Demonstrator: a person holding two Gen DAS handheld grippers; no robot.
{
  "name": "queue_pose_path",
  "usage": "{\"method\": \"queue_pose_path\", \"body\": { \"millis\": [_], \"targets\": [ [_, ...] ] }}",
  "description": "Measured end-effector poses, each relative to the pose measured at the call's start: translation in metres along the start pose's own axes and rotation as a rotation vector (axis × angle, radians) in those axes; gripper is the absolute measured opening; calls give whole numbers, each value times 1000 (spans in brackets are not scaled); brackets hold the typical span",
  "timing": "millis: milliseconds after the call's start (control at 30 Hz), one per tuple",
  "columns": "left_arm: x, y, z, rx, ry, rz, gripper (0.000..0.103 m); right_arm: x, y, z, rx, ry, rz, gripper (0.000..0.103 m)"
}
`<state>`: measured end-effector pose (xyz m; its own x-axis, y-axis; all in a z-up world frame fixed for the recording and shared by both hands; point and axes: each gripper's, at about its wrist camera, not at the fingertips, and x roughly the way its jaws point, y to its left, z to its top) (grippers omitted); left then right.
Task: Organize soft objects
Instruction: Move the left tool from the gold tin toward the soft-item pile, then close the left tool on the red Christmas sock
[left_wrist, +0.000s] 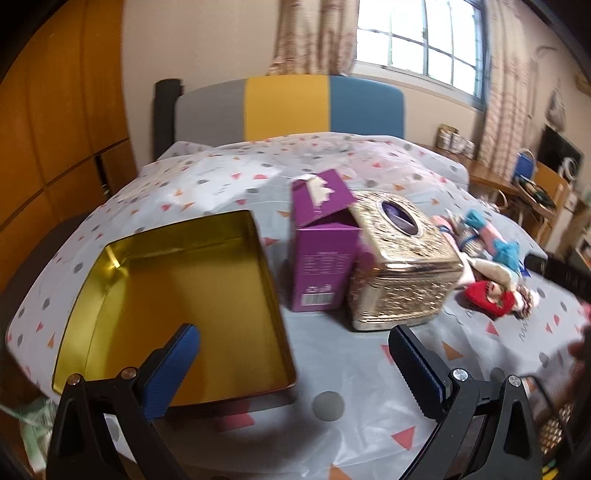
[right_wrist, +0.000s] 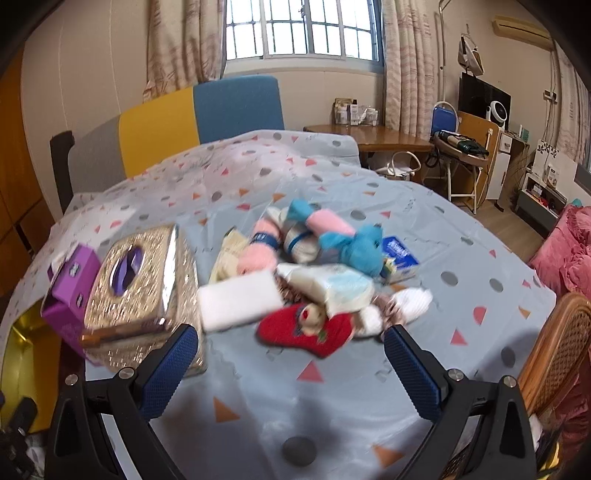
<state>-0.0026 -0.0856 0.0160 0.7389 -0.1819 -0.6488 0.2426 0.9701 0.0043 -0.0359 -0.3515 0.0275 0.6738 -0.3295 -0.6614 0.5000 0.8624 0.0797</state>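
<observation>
A pile of soft things lies on the table: a red sock (right_wrist: 303, 334) with a bear face, a blue plush toy (right_wrist: 360, 247), pink rolled cloths (right_wrist: 258, 254), a white sponge block (right_wrist: 238, 302) and a white packet (right_wrist: 332, 284). The pile also shows in the left wrist view (left_wrist: 487, 266). An open gold tin (left_wrist: 177, 310) sits at the left. My left gripper (left_wrist: 293, 354) is open and empty, above the tin's right edge. My right gripper (right_wrist: 290, 350) is open and empty, just in front of the red sock.
A purple carton (left_wrist: 325, 254) and an ornate gold tissue box (left_wrist: 399, 266) stand between the tin and the pile. A blue tissue pack (right_wrist: 400, 254) lies behind the pile. A patterned cloth (right_wrist: 424, 332) covers the table. A wicker chair (right_wrist: 554, 343) stands at the right.
</observation>
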Motion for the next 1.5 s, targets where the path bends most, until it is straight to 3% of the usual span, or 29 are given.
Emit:
{"method": "queue_pose_path", "body": {
  "millis": [400, 533, 1033, 1167, 1400, 1500],
  "targets": [
    [9, -38, 3, 99, 52, -146, 103, 6, -71, 19, 123, 37, -10, 103],
    [8, -53, 4, 144, 31, -226, 103, 7, -90, 20, 161, 51, -14, 103],
    [31, -141, 24, 327, 106, -431, 102, -3, -142, 24, 259, 38, -44, 103],
    [46, -168, 29, 360, 163, -465, 94, -5, -151, 24, 271, 42, -37, 103],
    [55, -212, 31, 469, 136, -489, 93, -6, -158, 23, 276, 42, -29, 103],
    [66, -225, 32, 493, 163, -514, 85, -2, -161, 23, 299, 52, -11, 103]
  ]
}}
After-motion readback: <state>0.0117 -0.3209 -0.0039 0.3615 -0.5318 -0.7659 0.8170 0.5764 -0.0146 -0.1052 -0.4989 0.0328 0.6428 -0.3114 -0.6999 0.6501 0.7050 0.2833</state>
